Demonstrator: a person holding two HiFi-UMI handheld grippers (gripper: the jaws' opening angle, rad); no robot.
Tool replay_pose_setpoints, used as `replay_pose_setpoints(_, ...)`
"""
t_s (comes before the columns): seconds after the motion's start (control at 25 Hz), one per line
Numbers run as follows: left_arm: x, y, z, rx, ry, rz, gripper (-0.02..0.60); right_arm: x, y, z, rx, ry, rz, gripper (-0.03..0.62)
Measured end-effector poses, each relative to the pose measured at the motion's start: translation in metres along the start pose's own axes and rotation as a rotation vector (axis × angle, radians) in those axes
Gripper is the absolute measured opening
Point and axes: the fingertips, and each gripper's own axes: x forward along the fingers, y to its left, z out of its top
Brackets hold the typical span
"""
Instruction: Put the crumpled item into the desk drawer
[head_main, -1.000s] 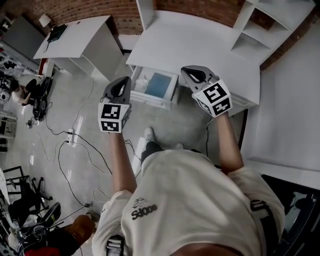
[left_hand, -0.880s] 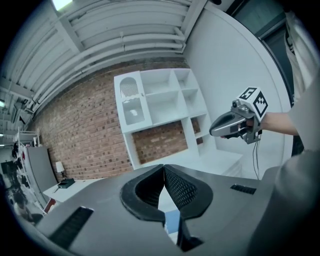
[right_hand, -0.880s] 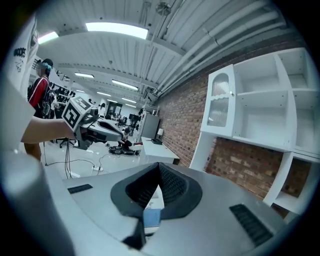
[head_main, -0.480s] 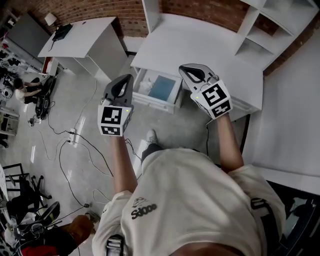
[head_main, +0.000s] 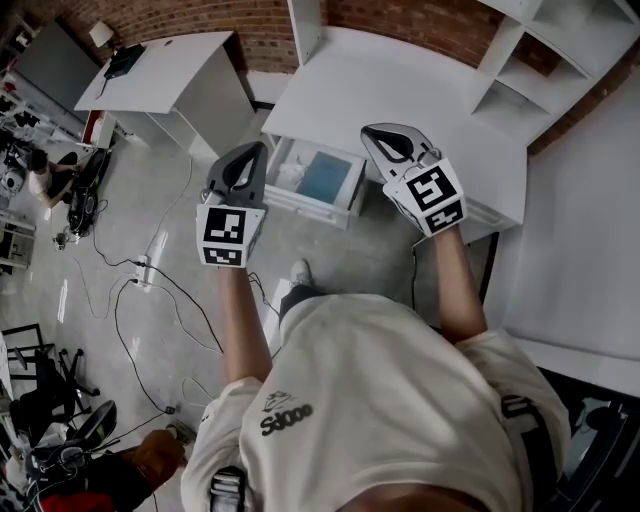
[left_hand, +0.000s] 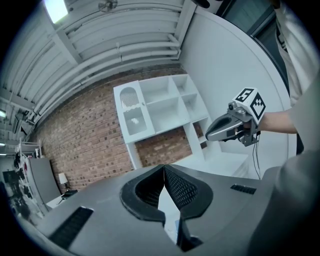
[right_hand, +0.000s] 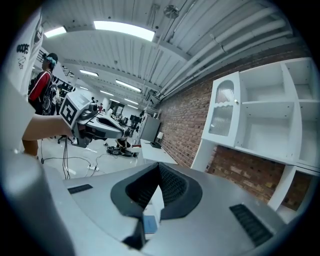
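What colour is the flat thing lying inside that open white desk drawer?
Light blue. The flat rectangular item shows best in the head view.

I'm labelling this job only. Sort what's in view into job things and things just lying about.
Job:
drawer, open
crumpled white item, inside it at its left
desk
left gripper and right gripper, both shut and empty

Lying about:
flat blue thing in the drawer
side desk
shelves
floor cables

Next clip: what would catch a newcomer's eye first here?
Two grey grippers, the left gripper and right gripper, are held side by side before the person, both shut and empty. Below, between them, the desk drawer stands open, with a blue item and a white crumpled item inside.
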Motion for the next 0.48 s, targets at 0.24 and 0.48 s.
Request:
replay_pose_setpoints(0.24,0.006,0.006,-0.003,-0.011,-0.002,0.018,0.018,0.005,-0.005,-0.006,0.011,0.007,-0.006,0.005)
replay_pose_setpoints(0.48,0.015,0.009,-0.005,-0.011,0.001,0.018,0.018,0.012,-0.013,-0.017,0.013,0.013,-0.014,0.005)
